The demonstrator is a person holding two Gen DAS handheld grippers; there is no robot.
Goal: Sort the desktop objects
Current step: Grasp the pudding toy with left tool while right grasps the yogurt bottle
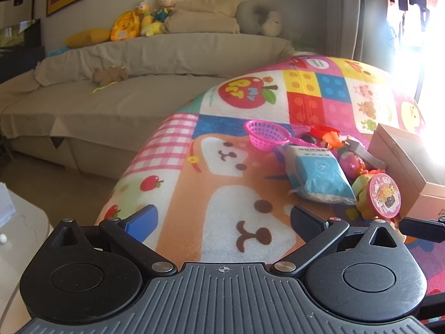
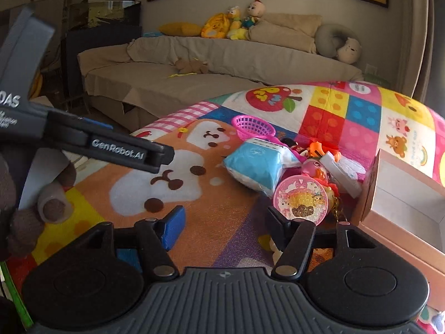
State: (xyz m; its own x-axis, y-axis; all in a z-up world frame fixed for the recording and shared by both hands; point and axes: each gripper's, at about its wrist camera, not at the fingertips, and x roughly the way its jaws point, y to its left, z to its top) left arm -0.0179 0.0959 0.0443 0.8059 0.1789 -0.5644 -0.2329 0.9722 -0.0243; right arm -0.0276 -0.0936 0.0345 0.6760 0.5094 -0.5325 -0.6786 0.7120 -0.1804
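A pile of small things lies on the colourful mat (image 1: pixel 236 194): a blue tissue pack (image 1: pixel 319 175) (image 2: pixel 256 164), a pink toy strainer (image 1: pixel 262 133) (image 2: pixel 251 126), a round pink glitter case (image 1: pixel 385 196) (image 2: pixel 301 199), a pink egg-shaped toy (image 1: pixel 351 162) (image 2: pixel 314 167) and orange bits (image 2: pixel 317 147). My left gripper (image 1: pixel 222 222) is open and empty, left of the pile. My right gripper (image 2: pixel 225 226) is open and empty, its right finger just in front of the glitter case. The left gripper's body shows in the right wrist view (image 2: pixel 125 150).
An open cardboard box (image 1: pixel 403 161) (image 2: pixel 403 194) stands right of the pile. A beige sofa (image 1: pixel 125 83) (image 2: pixel 194 66) with plush toys (image 1: pixel 155 14) lies behind the mat. Bright glare fills the right side of the left wrist view.
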